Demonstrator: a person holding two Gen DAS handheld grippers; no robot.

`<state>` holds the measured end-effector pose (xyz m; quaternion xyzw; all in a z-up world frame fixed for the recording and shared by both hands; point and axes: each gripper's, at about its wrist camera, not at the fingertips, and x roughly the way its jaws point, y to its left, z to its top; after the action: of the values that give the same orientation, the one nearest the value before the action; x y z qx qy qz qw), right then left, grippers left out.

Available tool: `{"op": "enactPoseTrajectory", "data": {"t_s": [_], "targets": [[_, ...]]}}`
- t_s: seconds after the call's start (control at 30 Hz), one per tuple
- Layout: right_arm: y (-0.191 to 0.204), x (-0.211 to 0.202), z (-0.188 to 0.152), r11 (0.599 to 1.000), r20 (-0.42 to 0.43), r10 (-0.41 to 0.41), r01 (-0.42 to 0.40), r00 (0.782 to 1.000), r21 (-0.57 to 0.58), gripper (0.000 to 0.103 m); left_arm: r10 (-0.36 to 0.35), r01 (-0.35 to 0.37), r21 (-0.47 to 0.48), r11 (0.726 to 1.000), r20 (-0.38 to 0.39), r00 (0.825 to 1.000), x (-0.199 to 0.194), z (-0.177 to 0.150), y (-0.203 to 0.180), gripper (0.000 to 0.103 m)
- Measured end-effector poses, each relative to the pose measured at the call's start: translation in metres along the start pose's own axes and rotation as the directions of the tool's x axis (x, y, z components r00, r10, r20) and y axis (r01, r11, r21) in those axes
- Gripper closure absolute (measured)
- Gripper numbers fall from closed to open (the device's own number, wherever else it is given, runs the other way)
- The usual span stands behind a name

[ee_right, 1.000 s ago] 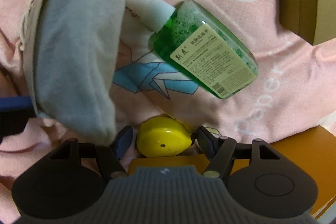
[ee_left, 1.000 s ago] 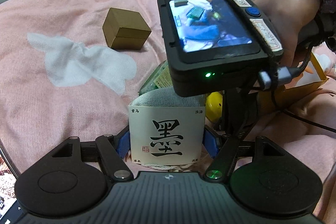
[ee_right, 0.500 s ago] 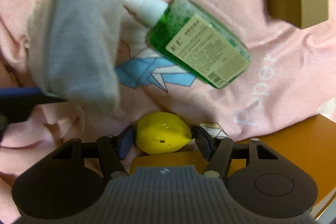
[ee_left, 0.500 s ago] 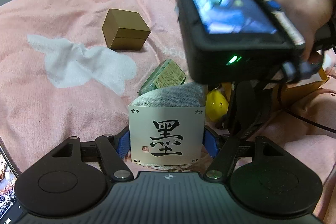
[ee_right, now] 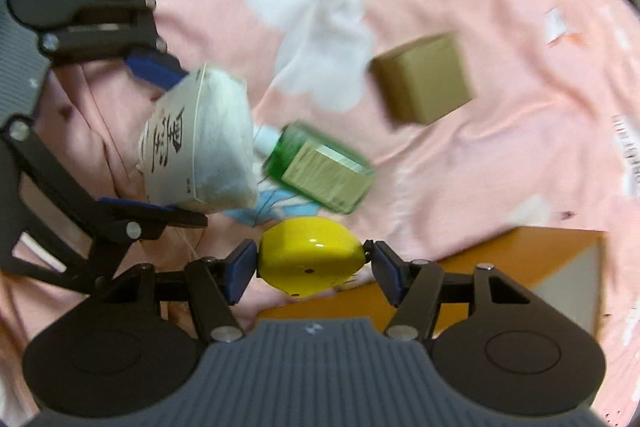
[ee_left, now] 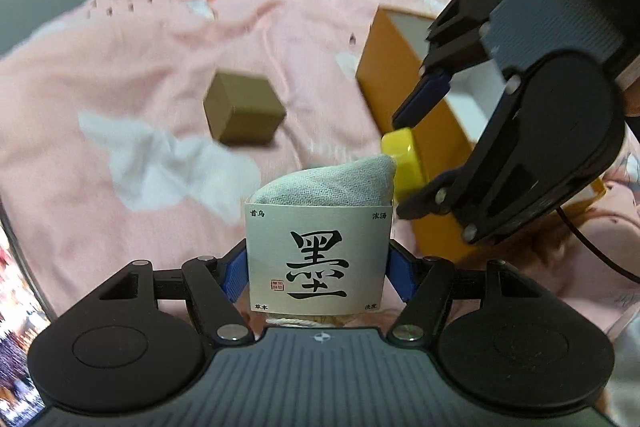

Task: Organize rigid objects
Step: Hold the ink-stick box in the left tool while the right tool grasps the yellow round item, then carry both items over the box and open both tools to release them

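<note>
Bedding in pink with white patches (ee_left: 132, 75) fills both views. At the bottom centre of the left wrist view, the left gripper (ee_left: 318, 263) is clamped on a grey cloth pouch (ee_left: 324, 183) wrapped in a white paper band with a large black character, its blue pads pressed against both sides of the band. In the right half of that view the right gripper (ee_left: 404, 167) hangs above the bed, pinching a yellow lemon-shaped object (ee_left: 400, 163) just beyond the pouch's upper right corner. The right wrist view shows this grip at lower centre: the yellow object sits between the blue pads, both touching its ends, clear of the bedding. A green bottle with a pale label (ee_right: 320, 169) lies on its side on the blanket at the centre of that view, its white cap tucked behind the pouch. A brown cardboard cube (ee_right: 424, 83) rests on the blanket at the upper right, well apart from the bottle. An orange box with a white inside (ee_right: 520, 259) sits at the lower right; motion blur leaves its contents unclear.
</note>
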<state>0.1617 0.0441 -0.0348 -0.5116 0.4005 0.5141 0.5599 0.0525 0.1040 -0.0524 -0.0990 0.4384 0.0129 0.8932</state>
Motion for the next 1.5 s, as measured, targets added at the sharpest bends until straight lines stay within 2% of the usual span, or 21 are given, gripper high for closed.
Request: {"op": "enactPoseTrajectory", "data": {"t_s": [0.13, 0.23, 0.5, 0.73, 0.97, 1.07, 1.17, 1.33, 1.5], "targets": [[-0.012, -0.042, -0.012, 0.997, 0.087, -0.067, 0.063, 0.994, 0.041, 0.041, 0.005, -0.005, 0.005, 1.000, 0.054, 0.999, -0.011, 0.017, -0.007, 0.024], [-0.018, -0.064, -0.022, 0.991, 0.119, -0.120, 0.113, 0.986, 0.071, 0.041, 0.006, -0.010, 0.041, 0.999, 0.097, 0.995, -0.018, 0.031, -0.020, 0.024], [-0.043, -0.071, -0.068, 0.966, 0.052, -0.213, 0.203, 0.976, 0.160, 0.041, -0.074, 0.044, 0.188, 0.981, 0.158, 0.985, -0.010, 0.071, -0.073, 0.024], [-0.067, -0.051, -0.125, 0.938, -0.067, -0.252, 0.260, 0.965, 0.227, 0.040, -0.145, 0.102, 0.307, 0.946, 0.121, 0.982, 0.027, 0.092, -0.118, 0.024], [-0.089, -0.019, -0.166, 0.918, -0.128, -0.231, 0.260, 0.965, 0.301, 0.040, -0.149, 0.122, 0.374, 0.919, 0.043, 0.988, 0.085, 0.099, -0.138, 0.024], [-0.095, -0.002, -0.174, 0.919, -0.121, -0.217, 0.245, 0.969, 0.308, 0.040, -0.122, 0.108, 0.383, 0.918, 0.014, 0.992, 0.104, 0.101, -0.140, 0.024], [-0.101, 0.011, -0.178, 0.919, -0.121, -0.213, 0.241, 0.970, 0.312, 0.040, -0.130, 0.133, 0.366, 0.921, -0.033, 0.991, 0.118, 0.105, -0.142, 0.024], [-0.110, 0.031, -0.179, 0.924, -0.116, -0.204, 0.230, 0.972, 0.306, 0.040, -0.109, 0.109, 0.423, 0.899, -0.024, 0.994, 0.128, 0.108, -0.153, 0.024], [-0.110, 0.042, -0.181, 0.935, -0.096, -0.210, 0.228, 0.973, 0.273, 0.040, -0.101, 0.108, 0.429, 0.897, -0.038, 0.994, 0.146, 0.112, -0.157, 0.024]]}}
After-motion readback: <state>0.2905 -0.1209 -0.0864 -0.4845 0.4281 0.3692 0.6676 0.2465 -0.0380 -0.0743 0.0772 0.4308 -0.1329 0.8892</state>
